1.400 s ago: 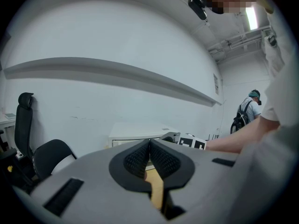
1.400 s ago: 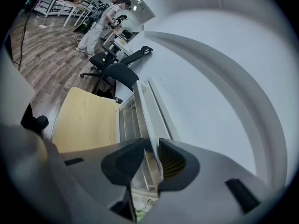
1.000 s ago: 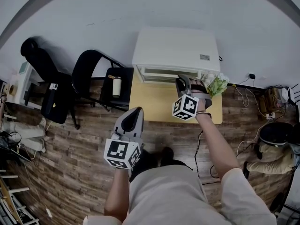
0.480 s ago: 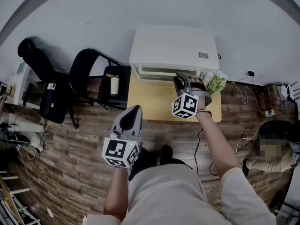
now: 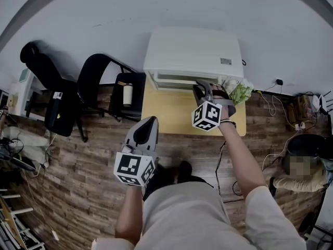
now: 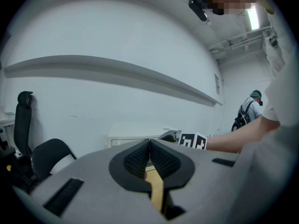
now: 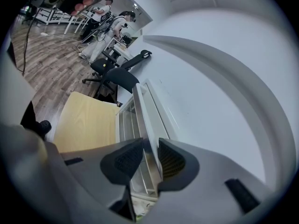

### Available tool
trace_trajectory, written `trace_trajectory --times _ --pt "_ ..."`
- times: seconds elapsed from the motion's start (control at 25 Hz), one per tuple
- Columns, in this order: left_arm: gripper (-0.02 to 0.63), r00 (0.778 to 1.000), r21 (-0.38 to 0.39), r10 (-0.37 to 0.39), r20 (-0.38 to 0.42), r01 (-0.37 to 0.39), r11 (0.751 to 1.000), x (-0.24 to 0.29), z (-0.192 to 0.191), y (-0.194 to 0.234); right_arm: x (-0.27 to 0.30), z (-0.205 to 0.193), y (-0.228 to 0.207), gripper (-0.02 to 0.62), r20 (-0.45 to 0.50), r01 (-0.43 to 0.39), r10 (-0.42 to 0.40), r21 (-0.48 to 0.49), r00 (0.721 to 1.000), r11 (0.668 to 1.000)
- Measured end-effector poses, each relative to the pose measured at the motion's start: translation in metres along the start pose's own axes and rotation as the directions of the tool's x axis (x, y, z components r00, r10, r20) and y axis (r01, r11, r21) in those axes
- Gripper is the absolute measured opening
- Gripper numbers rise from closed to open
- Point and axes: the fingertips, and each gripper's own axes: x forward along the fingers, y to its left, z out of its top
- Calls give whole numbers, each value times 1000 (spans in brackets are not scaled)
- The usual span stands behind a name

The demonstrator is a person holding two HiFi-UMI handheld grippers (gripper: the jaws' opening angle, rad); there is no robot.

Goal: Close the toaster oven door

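A white toaster oven (image 5: 195, 53) stands at the back of a light wooden table (image 5: 166, 113). Its glass door (image 5: 177, 80) looks nearly upright against the front. My right gripper (image 5: 201, 88) is at the door's top right end. In the right gripper view the door's handle bar (image 7: 148, 141) runs between the jaws of that gripper (image 7: 150, 155), which are opening, and the pads are no longer clamped on it. My left gripper (image 5: 148, 125) hangs low in front of the table, shut on nothing, its pads together (image 6: 149, 148).
Two black office chairs (image 5: 101, 79) (image 5: 44, 72) stand left of the table, with a pale roll (image 5: 127, 95) on one seat. A green and white bunch (image 5: 239, 92) lies at the table's right edge. Cables (image 5: 270, 108) trail on the floor; a person (image 5: 302, 171) sits at the right.
The right gripper's marker cube has tilted and risen slightly at the oven door. The left gripper has stayed where it was.
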Motion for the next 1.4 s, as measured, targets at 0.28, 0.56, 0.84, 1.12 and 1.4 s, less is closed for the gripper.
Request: trace_trajectory --times 0.28,0.56,0.84,1.12,1.4 --pt "8 1000 9 12 2 -12 1000 -12 1 -6 -1 -1 0 100 -3 13 -13 16 1000 1000" --pt "9 999 13 42 5 -42 999 -36 1 -7 -5 0 0 97 -13 55 -54 26 998 998" --pt "9 998 32 56 9 -57 998 -53 4 -8 -15 4 -2 117 4 79 -80 74 997 994" --pt "9 999 39 40 26 -41 998 -62 11 -13 -47 19 -6 106 33 109 -114 110 993 988" --pt "9 999 -15 12 47 -11 1000 -64 12 -22 -97 23 -9 77 70 126 -149 256 986 958"
